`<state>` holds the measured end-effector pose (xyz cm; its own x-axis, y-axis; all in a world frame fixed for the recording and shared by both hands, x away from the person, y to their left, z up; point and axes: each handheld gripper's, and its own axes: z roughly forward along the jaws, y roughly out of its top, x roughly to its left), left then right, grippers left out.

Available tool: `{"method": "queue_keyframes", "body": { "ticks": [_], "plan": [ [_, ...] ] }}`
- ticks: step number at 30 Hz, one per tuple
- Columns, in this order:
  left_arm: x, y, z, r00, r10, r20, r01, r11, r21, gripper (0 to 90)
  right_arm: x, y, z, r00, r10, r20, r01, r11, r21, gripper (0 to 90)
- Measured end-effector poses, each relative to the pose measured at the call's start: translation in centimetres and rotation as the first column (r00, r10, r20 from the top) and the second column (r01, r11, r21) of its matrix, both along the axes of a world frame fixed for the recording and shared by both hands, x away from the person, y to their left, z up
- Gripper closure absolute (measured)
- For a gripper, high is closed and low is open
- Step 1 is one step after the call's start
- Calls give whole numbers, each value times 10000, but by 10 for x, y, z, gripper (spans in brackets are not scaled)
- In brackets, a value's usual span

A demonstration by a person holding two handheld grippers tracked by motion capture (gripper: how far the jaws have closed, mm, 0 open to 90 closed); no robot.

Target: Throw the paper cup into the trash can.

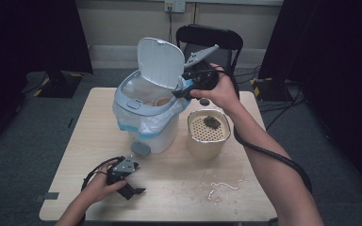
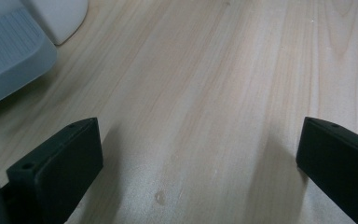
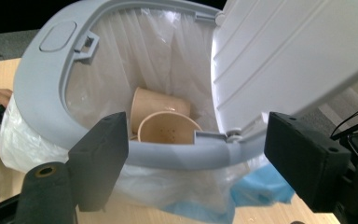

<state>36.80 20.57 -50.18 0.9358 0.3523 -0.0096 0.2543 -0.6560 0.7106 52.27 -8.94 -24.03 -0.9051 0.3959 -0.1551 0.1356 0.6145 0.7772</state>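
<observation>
Right gripper (image 1: 178, 92), frame centre, jaws spread and empty beside the bin (image 1: 146, 113) rim; left gripper (image 1: 134, 190), lower left, gaping, empty on the wooden table (image 1: 179, 188); dark curtains behind.

One bin (image 1: 146, 117), two paper cups (image 3: 161, 119), one strainer pot (image 1: 208, 132), one chair (image 1: 209, 37).

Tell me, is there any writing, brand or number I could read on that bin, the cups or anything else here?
None can be read.
The bin, its lid and the paper cups inside show no print.
The beige container and both grippers bear no legible marks.
</observation>
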Motion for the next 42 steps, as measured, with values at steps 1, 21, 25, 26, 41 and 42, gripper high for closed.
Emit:
{"method": "queue_keyframes", "body": {
  "ticks": [1,21,25,26,41,42],
  "plan": [
    [0,0,0,10000,0,0,0,10000,0,0,1,-1,0,10000,-52,-9,52,10000,-26,219],
    [0,0,0,10000,-3,-3,3,10000,-8,0,15,2,0,9997,-263,13,262,9994,206,220],
    [0,0,0,10000,-8,2,8,10000,-15,0,15,4,1,9995,-308,25,308,9994,184,210],
    [0,0,0,10000,-3,-3,3,10000,-5,0,15,4,0,9995,-308,23,308,9993,212,210],
    [0,0,0,10000,1,-7,-1,10000,-10,0,16,6,5,9994,-341,-12,341,9980,540,207],
    [0,0,0,10000,-1,-17,1,10000,-1,0,16,6,6,9994,-358,-19,359,9979,533,207]
  ]
}}
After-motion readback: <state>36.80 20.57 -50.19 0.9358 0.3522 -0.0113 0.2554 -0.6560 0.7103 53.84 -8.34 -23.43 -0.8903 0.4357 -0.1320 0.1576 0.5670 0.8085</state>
